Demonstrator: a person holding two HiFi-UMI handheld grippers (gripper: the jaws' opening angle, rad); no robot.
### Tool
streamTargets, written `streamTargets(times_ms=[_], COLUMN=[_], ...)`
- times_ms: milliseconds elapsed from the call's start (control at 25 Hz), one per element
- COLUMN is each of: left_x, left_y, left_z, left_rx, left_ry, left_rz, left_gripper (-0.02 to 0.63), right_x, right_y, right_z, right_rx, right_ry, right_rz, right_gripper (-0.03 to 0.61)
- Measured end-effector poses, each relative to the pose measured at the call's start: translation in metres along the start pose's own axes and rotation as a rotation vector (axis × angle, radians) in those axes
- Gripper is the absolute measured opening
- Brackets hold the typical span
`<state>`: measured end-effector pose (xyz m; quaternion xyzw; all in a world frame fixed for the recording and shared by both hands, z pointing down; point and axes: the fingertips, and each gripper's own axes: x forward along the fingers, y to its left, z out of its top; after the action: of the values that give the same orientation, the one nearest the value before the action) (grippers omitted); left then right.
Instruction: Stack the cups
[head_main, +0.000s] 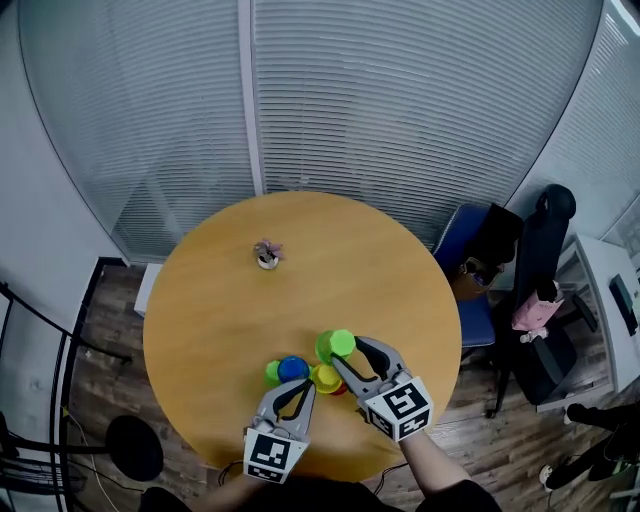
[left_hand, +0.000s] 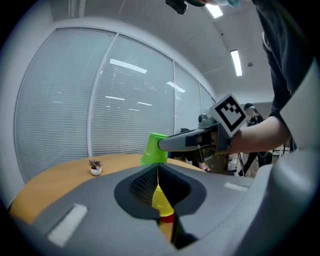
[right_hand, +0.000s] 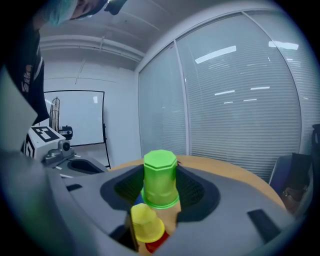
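An upside-down light-green cup (head_main: 340, 344) (right_hand: 160, 179) hangs above the round wooden table (head_main: 220, 300), with my right gripper (head_main: 348, 358) (right_hand: 161, 186) shut on its sides. Just below it, a yellow cup (head_main: 326, 377) (right_hand: 146, 223) sits upside down on a red one (right_hand: 158, 243). A blue cup (head_main: 292, 368) and a small green cup (head_main: 271, 372) stand to their left. My left gripper (head_main: 299, 386) (left_hand: 157, 168) is shut with nothing between its jaws, right behind the blue cup. In the left gripper view the yellow cup (left_hand: 161, 200) shows past the jaws, and the green cup (left_hand: 155, 149) above them.
A tiny potted plant (head_main: 267, 255) (left_hand: 95, 168) stands toward the far side of the table. A black office chair (head_main: 540, 290) and a blue chair (head_main: 468, 250) are at the right. Glass walls with blinds run behind the table. The cups lie near the table's front edge.
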<state>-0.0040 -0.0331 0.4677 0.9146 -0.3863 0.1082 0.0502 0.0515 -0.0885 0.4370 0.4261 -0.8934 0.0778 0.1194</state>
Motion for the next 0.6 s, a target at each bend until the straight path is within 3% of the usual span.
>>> streamTargets(times_ms=[320, 600], left_x=[-0.035, -0.043], left_y=[0.032, 0.045], left_z=[-0.017, -0.025], left_rx=[-0.013, -0.028], left_ry=[0.012, 0.019], left_rz=[0.001, -0.017], left_gripper=[0.011, 0.011], right_x=[0.016, 0.023], right_y=[0.05, 0.056], right_z=[-0.012, -0.023], right_rx=[0.001, -0.007], right_ry=[0.052, 0.088], right_rz=[0.006, -0.043], right_gripper=[0.207, 0.207])
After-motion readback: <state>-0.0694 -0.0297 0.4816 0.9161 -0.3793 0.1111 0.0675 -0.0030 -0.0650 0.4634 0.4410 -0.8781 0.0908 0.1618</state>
